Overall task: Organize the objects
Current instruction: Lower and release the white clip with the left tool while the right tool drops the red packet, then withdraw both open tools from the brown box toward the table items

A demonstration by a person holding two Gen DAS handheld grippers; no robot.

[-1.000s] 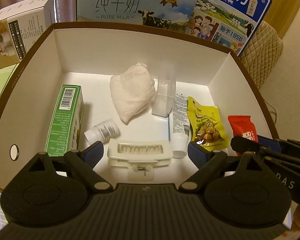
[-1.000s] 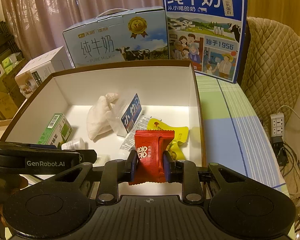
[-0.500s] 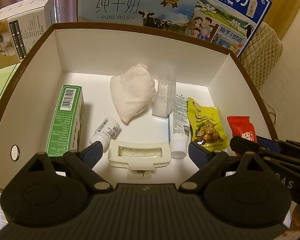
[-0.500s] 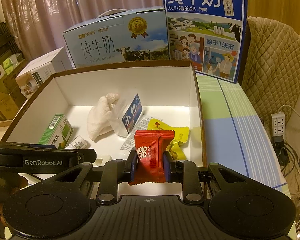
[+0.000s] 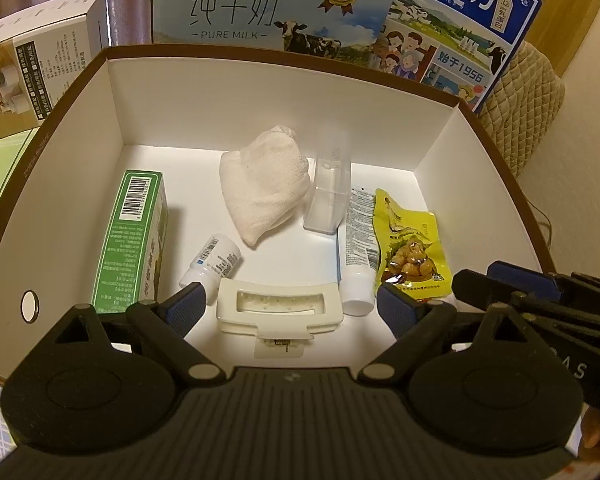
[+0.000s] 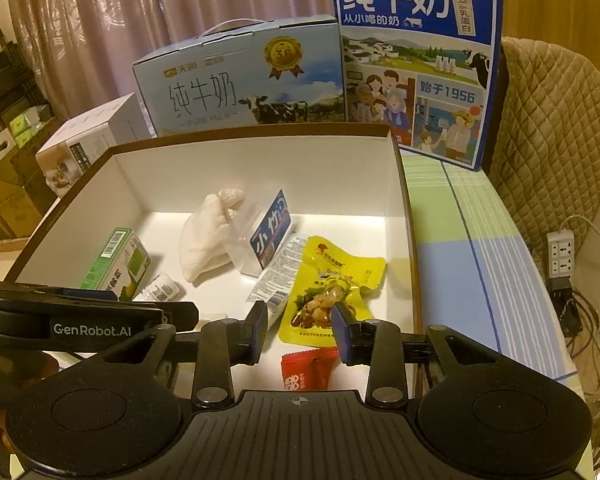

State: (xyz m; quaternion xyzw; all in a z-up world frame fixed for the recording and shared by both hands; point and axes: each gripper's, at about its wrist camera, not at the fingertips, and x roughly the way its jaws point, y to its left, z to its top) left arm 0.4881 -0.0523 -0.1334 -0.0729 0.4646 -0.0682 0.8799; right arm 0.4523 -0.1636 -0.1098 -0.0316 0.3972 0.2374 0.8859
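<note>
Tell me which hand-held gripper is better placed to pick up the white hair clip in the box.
Left. The left hand-held gripper is open with the white hair clip directly between its fingers. The right hand-held gripper is over the red packet.

Inside the box [image 5: 440, 140]: carton [image 5: 134, 240] at left, cloth bundle [image 5: 264, 184] centre, tube [image 5: 358, 240] and snack pouch [image 5: 410, 244] right, hair clip [image 5: 278, 306] nearest.

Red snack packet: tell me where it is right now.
In the right wrist view the red snack packet lies in the box, near its front right corner, just below the open right gripper and next to the yellow snack pouch.
</note>
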